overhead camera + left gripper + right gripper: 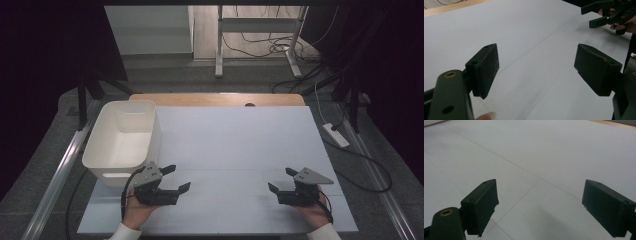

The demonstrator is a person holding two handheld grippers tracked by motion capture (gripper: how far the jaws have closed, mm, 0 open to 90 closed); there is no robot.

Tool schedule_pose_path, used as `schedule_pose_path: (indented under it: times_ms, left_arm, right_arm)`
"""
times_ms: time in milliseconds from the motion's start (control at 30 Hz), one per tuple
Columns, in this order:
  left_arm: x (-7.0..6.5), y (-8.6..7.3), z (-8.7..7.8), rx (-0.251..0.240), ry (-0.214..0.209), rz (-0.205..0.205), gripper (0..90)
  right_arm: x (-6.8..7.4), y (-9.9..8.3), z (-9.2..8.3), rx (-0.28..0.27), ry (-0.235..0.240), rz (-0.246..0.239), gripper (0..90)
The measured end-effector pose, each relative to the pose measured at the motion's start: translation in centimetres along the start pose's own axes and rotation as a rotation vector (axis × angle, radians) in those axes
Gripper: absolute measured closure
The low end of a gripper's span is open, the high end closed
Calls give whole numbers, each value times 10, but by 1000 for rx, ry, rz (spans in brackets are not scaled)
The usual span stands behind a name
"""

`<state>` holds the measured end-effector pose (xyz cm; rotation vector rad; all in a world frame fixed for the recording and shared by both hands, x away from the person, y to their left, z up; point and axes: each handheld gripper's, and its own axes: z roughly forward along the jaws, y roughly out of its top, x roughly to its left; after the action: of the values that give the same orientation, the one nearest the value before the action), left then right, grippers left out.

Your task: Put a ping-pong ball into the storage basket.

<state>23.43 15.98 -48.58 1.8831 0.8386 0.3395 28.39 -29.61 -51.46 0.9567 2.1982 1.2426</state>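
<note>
My left gripper [177, 177] is held low over the white table sheet [235, 140] near its front left, jaws pointing right and standing open with nothing between them. In the left gripper view its two black pads [485, 67] frame bare sheet. My right gripper [280, 179] sits at the front right, pointing left toward the other, also open and empty. The right gripper view has the right gripper [540, 202] with wide-set jaws over bare sheet. The left gripper view also catches the right gripper [587, 17] far off at the top right, in a hand.
A white plastic bin [127, 103] with nothing seen inside stands at the table's left edge, just behind my left gripper. A wooden tabletop strip [215, 99] runs along the far edge. On the floor to the right lie a power strip [336, 135] and cables.
</note>
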Motion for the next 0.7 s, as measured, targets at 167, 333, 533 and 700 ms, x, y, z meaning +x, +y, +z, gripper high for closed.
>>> schedule_pose_path:
  times_ms: [167, 333, 533, 700]
  left_arm:
    - [4, -12, -4, 10, 9, 2, 208]
    - [13, -26, -11, 17, 33, -37, 208]
    - [19, -35, -17, 19, 42, -50, 210]
    - [24, -39, -20, 15, 62, -62, 211]
  right_arm:
    - [1, 0, 1, 4, 6, -7, 132]
    - [2, 0, 1, 5, 12, -7, 132]
    - [2, 0, 1, 8, 14, -13, 133]
    - [3, 0, 2, 7, 22, -15, 133]
